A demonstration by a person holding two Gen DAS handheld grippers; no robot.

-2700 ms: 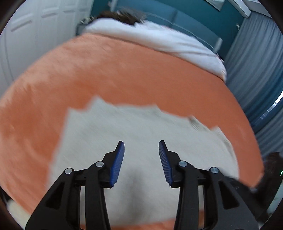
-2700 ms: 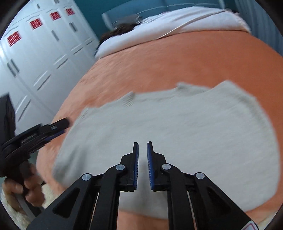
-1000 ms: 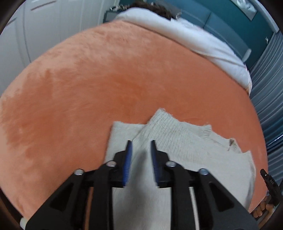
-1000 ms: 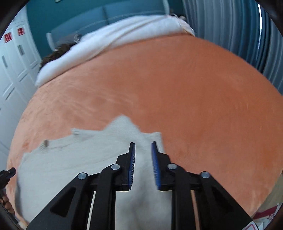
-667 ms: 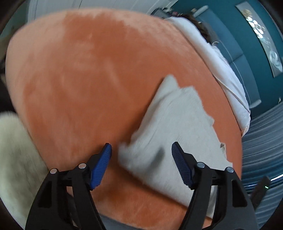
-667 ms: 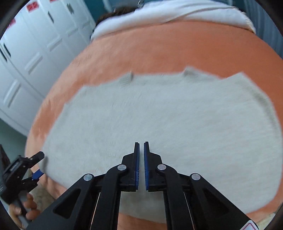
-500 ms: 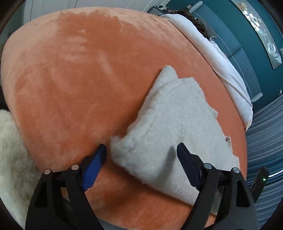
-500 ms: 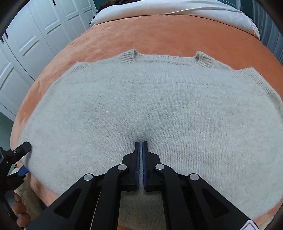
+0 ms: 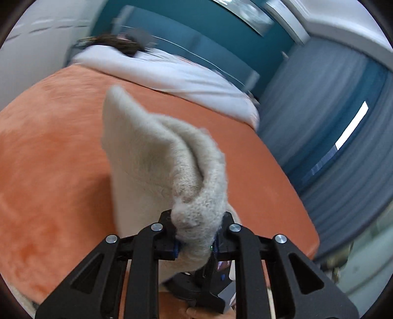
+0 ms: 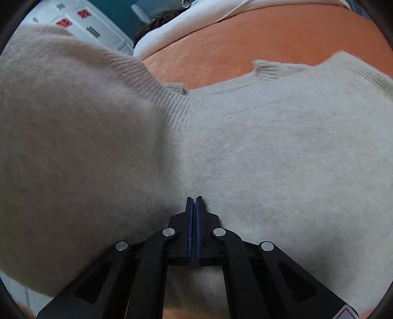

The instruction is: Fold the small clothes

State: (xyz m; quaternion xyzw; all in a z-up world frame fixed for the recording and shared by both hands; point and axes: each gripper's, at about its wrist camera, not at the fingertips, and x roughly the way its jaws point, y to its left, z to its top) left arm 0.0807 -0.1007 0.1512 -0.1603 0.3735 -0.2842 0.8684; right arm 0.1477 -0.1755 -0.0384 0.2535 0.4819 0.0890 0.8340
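Note:
A beige knitted sweater [image 10: 282,152] lies on the orange blanket [image 10: 245,46]. My left gripper [image 9: 195,235] is shut on the sweater's left side [image 9: 196,201] and holds it lifted off the blanket; the raised cloth stands up in front of the left wrist camera and fills the left of the right wrist view [image 10: 73,147]. My right gripper [image 10: 194,208] is shut, its fingertips pressed down on the middle of the sweater, with no cloth seen between the pads.
A white duvet [image 9: 172,73] lies at the far end of the bed with dark hair [image 9: 118,44] beside it. White cupboards [image 10: 86,22] stand at the left, blue curtains [image 9: 343,135] at the right. The blanket's edge [image 9: 312,245] is near.
My left gripper closed on the sweater's left edge and lifted it up and over toward the middle. My right gripper stayed shut, pressing on the sweater's middle.

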